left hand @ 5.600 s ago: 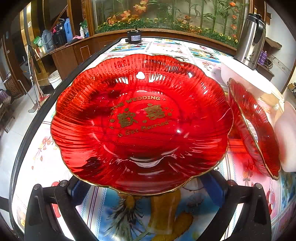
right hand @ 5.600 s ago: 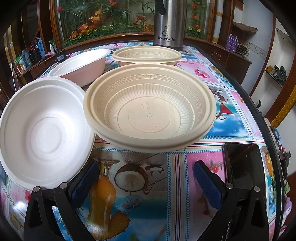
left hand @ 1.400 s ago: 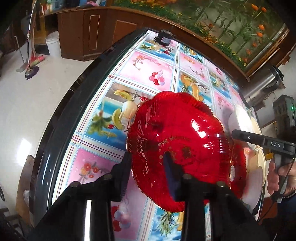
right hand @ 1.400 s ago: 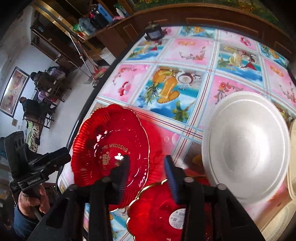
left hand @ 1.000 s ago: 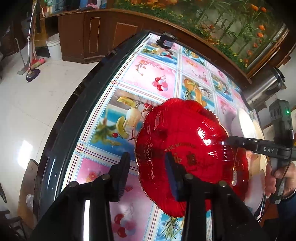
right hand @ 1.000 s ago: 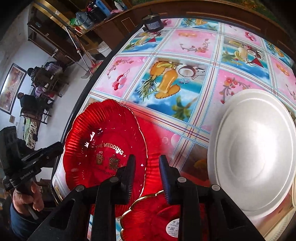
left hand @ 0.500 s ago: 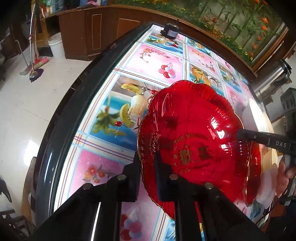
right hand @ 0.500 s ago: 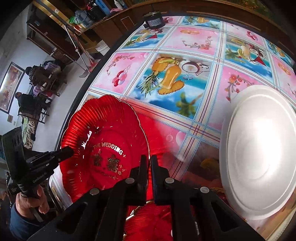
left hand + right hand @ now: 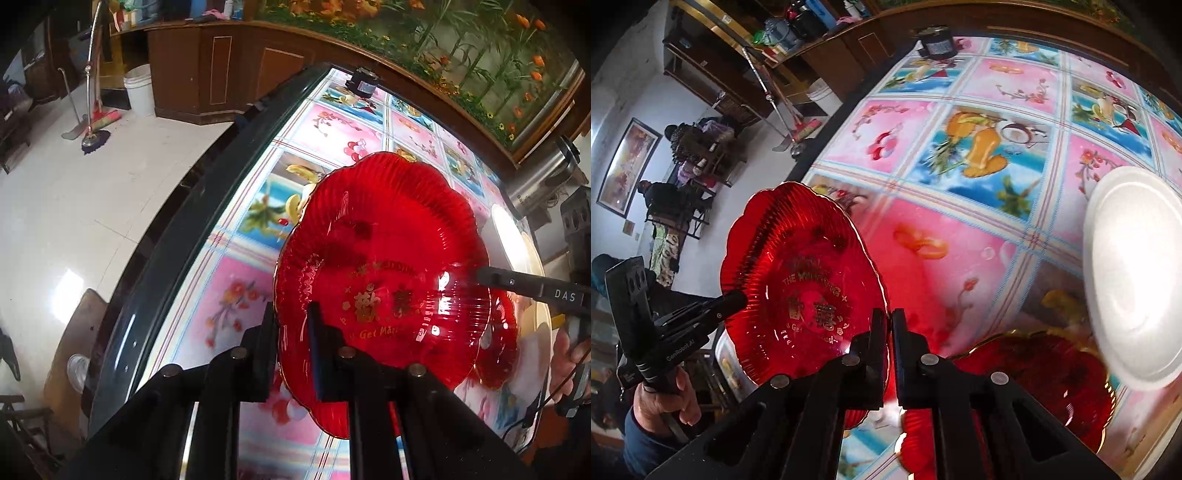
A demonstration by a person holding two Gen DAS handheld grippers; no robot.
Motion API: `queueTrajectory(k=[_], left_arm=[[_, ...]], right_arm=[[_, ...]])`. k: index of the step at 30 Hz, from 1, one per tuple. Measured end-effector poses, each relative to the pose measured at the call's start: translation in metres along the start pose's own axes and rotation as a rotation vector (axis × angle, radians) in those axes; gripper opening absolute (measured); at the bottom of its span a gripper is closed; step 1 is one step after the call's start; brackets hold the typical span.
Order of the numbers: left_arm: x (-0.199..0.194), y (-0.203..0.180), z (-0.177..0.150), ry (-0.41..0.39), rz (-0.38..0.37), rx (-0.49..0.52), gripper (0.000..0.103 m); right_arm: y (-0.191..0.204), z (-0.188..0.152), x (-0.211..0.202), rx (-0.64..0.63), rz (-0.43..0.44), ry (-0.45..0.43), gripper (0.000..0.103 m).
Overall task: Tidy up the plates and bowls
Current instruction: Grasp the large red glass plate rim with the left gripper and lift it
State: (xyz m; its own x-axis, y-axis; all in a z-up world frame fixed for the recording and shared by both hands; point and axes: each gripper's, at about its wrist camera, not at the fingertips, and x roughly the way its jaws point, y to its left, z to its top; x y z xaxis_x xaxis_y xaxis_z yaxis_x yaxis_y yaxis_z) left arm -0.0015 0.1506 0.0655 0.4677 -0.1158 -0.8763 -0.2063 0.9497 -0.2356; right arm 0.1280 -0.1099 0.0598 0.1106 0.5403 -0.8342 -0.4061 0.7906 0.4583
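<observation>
White tiled floor point(image 9: 55, 206), dark wood cabinets point(image 9: 221, 74), framed picture point(image 9: 626, 166) on wall.

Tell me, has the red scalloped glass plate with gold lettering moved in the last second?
Yes. The red scalloped glass plate has risen off the patterned tablecloth, tilting; its rim now shows past the table's dark edge.

Lived-in home: fruit-print tablecloth point(image 9: 979, 155), mop point(image 9: 94, 133), wooden cabinets point(image 9: 221, 77), framed picture point(image 9: 626, 166).

upper plate point(image 9: 384, 258) over lower plate point(image 9: 498, 343) | white bowl point(image 9: 1134, 273) right, on table point(image 9: 960, 110)
</observation>
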Motion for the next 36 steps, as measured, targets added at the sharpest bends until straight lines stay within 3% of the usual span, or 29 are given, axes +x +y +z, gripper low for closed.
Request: queueTrajectory(k=[7, 15, 21, 33, 36], left_arm=[[-0.02, 0.004, -0.037, 0.011, 0.009, -0.021, 0.013], [-0.03, -0.006, -0.082, 0.047, 0.026, -0.016, 0.015], [-0.034, -0.01, -0.099, 0.054, 0.033, -0.027, 0.015], [-0.032, -0.019, -0.106, 0.041, 0.039, -0.036, 0.015], [-0.034, -0.018, -0.109, 0.032, 0.039, -0.044, 0.023]], right_arm=[[0.015, -0.031, -0.01, 0.001, 0.041, 0.026, 0.005], [0.014, -0.093, -0.013, 0.02, 0.062, 0.099, 0.006], [0.012, -0.126, -0.015, 0.024, 0.078, 0.127, 0.007], [0.003, -0.135, -0.013, 0.019, 0.056, 0.12, 0.008], [0.003, -0.137, -0.015, 0.012, 0.055, 0.115, 0.011]])
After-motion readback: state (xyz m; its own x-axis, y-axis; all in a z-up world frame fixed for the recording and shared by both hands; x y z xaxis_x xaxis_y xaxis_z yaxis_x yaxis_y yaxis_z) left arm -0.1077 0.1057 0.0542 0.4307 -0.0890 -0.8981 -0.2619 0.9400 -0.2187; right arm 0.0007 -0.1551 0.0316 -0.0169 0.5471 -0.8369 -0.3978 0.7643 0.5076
